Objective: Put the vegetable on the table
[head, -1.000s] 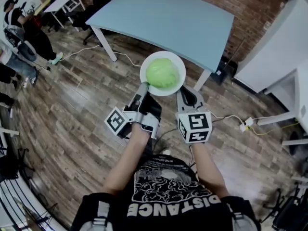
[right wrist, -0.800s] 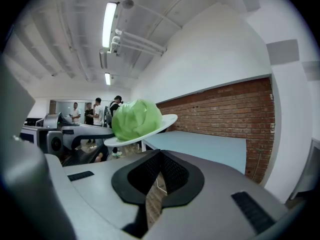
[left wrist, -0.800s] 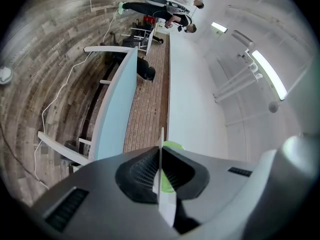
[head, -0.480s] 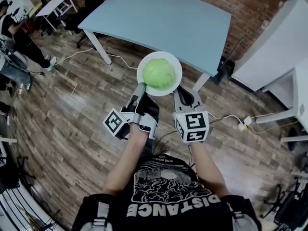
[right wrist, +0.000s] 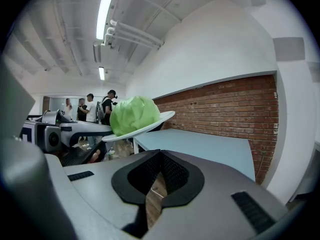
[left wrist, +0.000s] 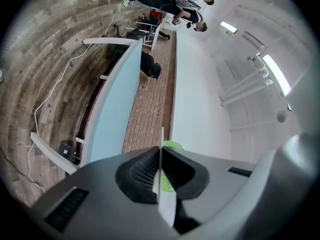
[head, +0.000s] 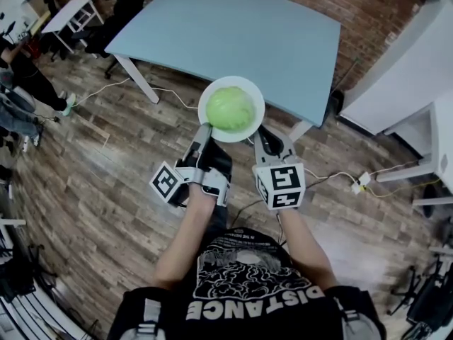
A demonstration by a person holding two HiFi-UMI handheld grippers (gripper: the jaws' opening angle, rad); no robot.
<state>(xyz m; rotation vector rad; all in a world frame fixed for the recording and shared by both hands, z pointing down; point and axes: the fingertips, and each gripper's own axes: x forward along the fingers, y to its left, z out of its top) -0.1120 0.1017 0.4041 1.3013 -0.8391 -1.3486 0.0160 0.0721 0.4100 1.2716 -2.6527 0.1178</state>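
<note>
A green leafy vegetable lies on a white plate, held in the air over the wooden floor just before the near edge of a light blue table. My left gripper is shut on the plate's near left rim; in the left gripper view the plate shows edge-on between the jaws. My right gripper sits beside the plate's near right rim, jaws shut with nothing between them. In the right gripper view the vegetable and plate lie up and left of the right gripper.
White cabinets stand to the right of the table. Cables and a power strip lie on the floor at right. People, a small white table and a dark chair are at far left.
Both grippers and the plate with the vegetable have moved forward, closer to the blue table's near edge. The left gripper's hold on the rim is unchanged.
</note>
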